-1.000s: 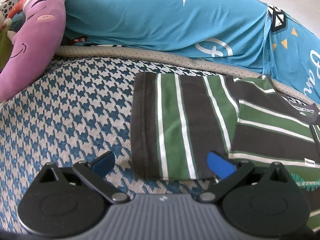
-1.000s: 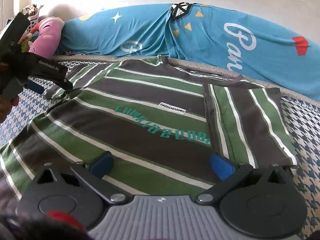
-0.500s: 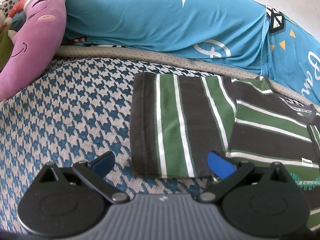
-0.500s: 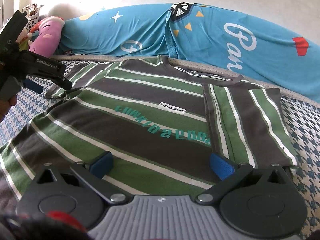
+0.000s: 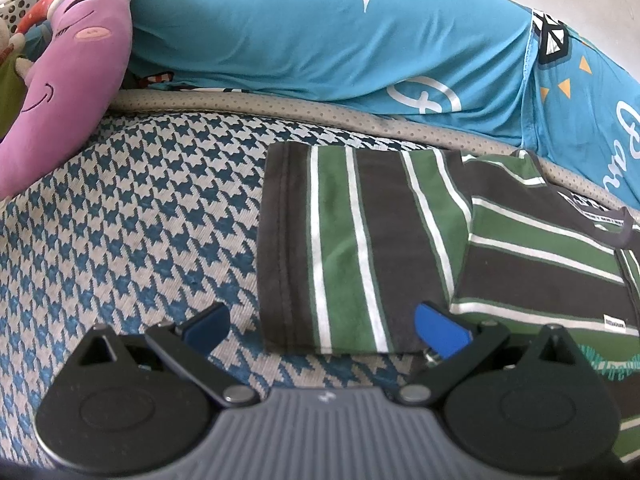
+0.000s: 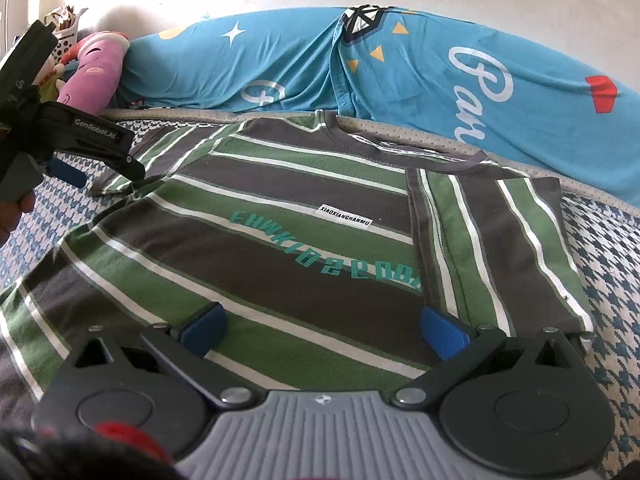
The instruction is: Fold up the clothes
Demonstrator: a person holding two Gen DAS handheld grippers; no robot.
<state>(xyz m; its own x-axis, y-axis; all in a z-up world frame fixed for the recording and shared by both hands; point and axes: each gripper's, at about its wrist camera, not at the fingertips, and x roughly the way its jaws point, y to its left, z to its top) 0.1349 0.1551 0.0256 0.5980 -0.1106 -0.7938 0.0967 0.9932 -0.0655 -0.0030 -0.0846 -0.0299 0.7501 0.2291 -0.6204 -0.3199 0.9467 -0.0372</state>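
A green, grey and white striped T-shirt (image 6: 280,216) lies flat on the houndstooth bed cover, chest print up, collar toward the far edge. Its right sleeve (image 6: 492,248) is folded in over the body. Its left sleeve (image 5: 352,248) lies spread out flat on the cover. My left gripper (image 5: 324,326) stands open just in front of that sleeve's near hem, nothing between its blue pads. My right gripper (image 6: 324,332) hovers open over the shirt's lower body, empty. The left gripper (image 6: 68,152) also shows at the far left of the right wrist view, held by a hand.
A blue printed duvet (image 5: 320,36) is bunched along the far edge of the bed. A pink plush toy (image 5: 60,92) lies at the far left, with a white basket (image 6: 66,36) behind it. Bare houndstooth cover (image 5: 140,220) stretches left of the sleeve.
My left gripper has shifted slightly right and back, so the left sleeve sits a little lower and more central in its view. The right gripper has barely moved.
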